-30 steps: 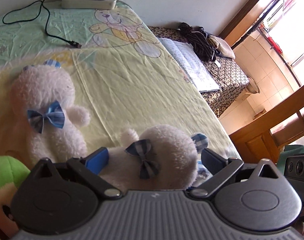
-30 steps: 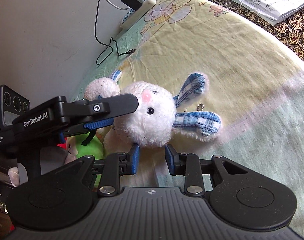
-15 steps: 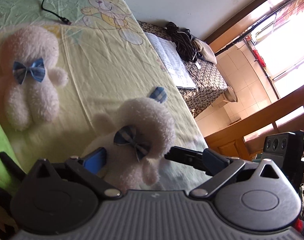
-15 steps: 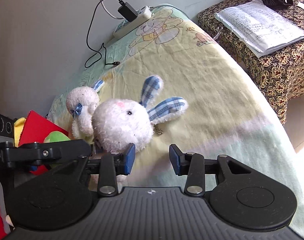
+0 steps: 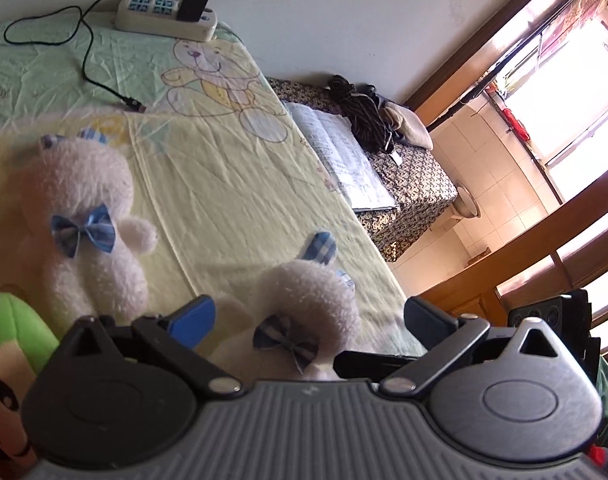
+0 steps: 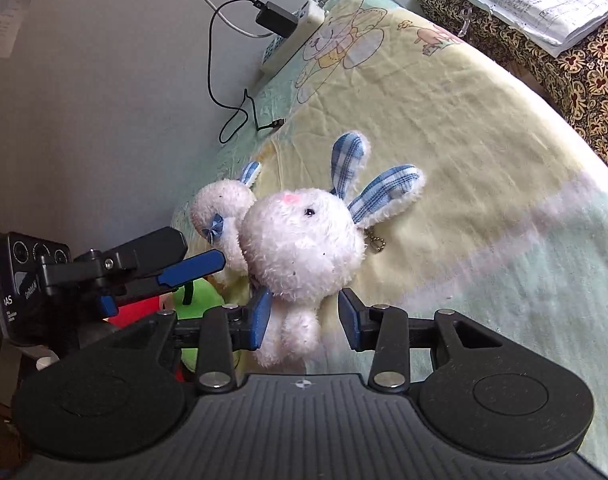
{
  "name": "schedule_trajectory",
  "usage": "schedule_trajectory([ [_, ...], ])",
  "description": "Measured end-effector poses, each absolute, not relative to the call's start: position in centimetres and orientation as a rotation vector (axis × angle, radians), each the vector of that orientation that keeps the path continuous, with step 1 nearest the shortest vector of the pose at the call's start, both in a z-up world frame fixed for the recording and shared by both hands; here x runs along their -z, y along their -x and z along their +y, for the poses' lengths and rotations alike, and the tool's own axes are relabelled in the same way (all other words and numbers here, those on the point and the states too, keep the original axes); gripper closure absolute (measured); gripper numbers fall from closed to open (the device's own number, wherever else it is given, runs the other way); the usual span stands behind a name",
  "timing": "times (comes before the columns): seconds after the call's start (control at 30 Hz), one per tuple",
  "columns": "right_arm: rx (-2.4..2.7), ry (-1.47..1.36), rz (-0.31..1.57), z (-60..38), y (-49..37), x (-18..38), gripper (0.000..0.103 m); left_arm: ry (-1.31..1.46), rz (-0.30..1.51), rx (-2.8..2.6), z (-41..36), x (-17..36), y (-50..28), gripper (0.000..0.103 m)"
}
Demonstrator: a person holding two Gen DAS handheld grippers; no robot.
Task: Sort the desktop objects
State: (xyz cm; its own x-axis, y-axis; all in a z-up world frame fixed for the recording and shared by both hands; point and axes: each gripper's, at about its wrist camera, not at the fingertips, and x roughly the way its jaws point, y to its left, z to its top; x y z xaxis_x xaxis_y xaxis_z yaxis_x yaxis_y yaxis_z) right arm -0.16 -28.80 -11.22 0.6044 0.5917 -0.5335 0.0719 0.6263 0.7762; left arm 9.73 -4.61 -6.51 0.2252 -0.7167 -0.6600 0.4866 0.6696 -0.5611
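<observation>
The near white plush rabbit (image 6: 302,240) lies on the yellow-green cartoon sheet (image 6: 463,128), centre of the right wrist frame, its blue-checked ears (image 6: 377,188) pointing to the upper right and a small bead chain just below them. Its body and legs hang down between the blue pads of the right gripper (image 6: 305,316), which stand narrowly apart; the left pad (image 6: 260,320) touches the plush, while the right pad stands just clear of it, so the jaws bracket the toy without clamping it.

In the left wrist frame the same rabbit (image 5: 300,312) sits low in the centre, bow tie towards the camera, between the widely spread fingers of the left gripper (image 5: 307,316), neither pad (image 5: 194,318) touching it.

A second white rabbit (image 5: 84,224) with a blue bow lies at the left of that frame, near but apart from the first. A green plush toy (image 5: 12,332) sits at the lower left edge.

Further out, a white power strip (image 5: 164,18) with a black charger and trailing cable lies at the top left. An open notebook (image 5: 339,164) rests on a patterned side table (image 5: 419,184) right of centre.
</observation>
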Motion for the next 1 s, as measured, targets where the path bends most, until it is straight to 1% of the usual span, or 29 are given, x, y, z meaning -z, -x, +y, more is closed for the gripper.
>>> schedule_trajectory([
  [0.07,-0.353,-0.896,0.883,-28.6,-0.4,11.8,0.061,0.279,1.089,0.844,-5.1,7.7,-10.6,0.012],
  [0.13,-0.347,-0.903,0.884,-28.2,-0.9,12.0,0.060,0.299,1.125,0.846,-5.3,8.8,-11.1,0.015],
  [0.17,-0.337,-0.885,0.881,-28.0,-1.1,12.0,0.058,0.310,1.143,0.847,-5.4,9.3,-11.4,0.016],
  [0.2,-0.332,-0.870,0.872,-27.8,-1.2,12.0,0.053,0.317,1.156,0.847,-5.5,9.7,-11.6,0.017],
  [0.27,-0.329,-0.858,0.860,-27.6,-1.4,12.0,0.052,0.324,1.175,0.847,-5.7,10.5,-11.9,0.019],
  [0.4,-0.349,-0.848,0.845,-27.4,-2.0,12.2,0.053,0.331,1.185,0.859,-6.1,11.1,-12.0,0.018],
  [0.47,-0.367,-0.857,0.847,-27.4,-2.2,12.5,0.055,0.317,1.181,0.860,-6.4,11.0,-11.8,0.018],
  [0.53,-0.388,-0.843,0.842,-27.4,-2.3,12.3,0.061,0.308,1.180,0.860,-6.5,11.0,-11.5,0.018],
  [0.6,-0.403,-0.828,0.839,-27.7,-2.1,12.1,0.063,0.298,1.185,0.866,-6.7,10.8,-11.0,0.018],
  [0.73,-0.441,-0.787,0.862,-28.4,-1.1,11.6,0.063,0.291,1.205,0.892,-7.0,10.5,-9.6,0.019],
  [1.0,-0.495,-0.636,0.925,-28.1,2.3,8.9,0.064,0.293,1.221,0.920,-6.8,9.0,-5.0,0.019],
])
